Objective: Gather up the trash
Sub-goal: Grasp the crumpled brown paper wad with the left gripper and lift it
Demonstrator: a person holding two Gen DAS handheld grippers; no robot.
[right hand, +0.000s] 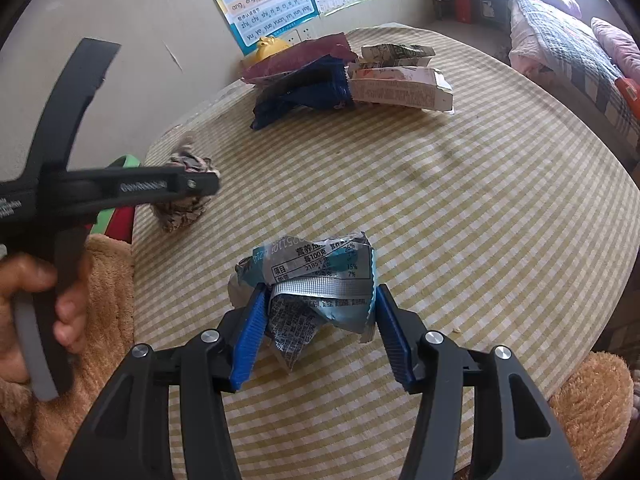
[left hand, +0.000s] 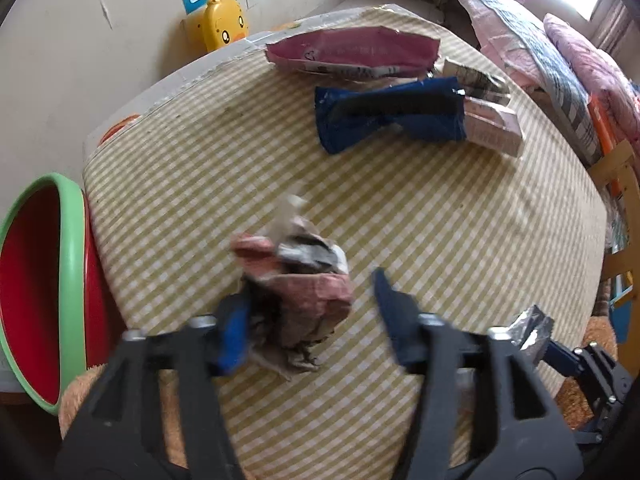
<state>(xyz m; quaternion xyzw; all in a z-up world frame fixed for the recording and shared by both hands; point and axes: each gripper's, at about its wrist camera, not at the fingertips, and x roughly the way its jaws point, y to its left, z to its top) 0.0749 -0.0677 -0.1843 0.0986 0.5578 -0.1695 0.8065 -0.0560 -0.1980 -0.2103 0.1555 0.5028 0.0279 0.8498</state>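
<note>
A crumpled pink and grey wrapper sits between the fingers of my left gripper, over the checked tablecloth. The left pad touches it and the right pad stands well clear, so this gripper is open. It is too blurred to tell whether the wrapper rests on the cloth. From the right wrist view, this wrapper is near the table's left edge, under the left gripper. My right gripper is shut on a crumpled silver and teal wrapper, both pads pressing on it.
A red bin with a green rim stands just past the table's left edge. At the far side lie a pink bag, a blue bag and flattened cartons. Bedding is piled to the right. A hand grips the left tool.
</note>
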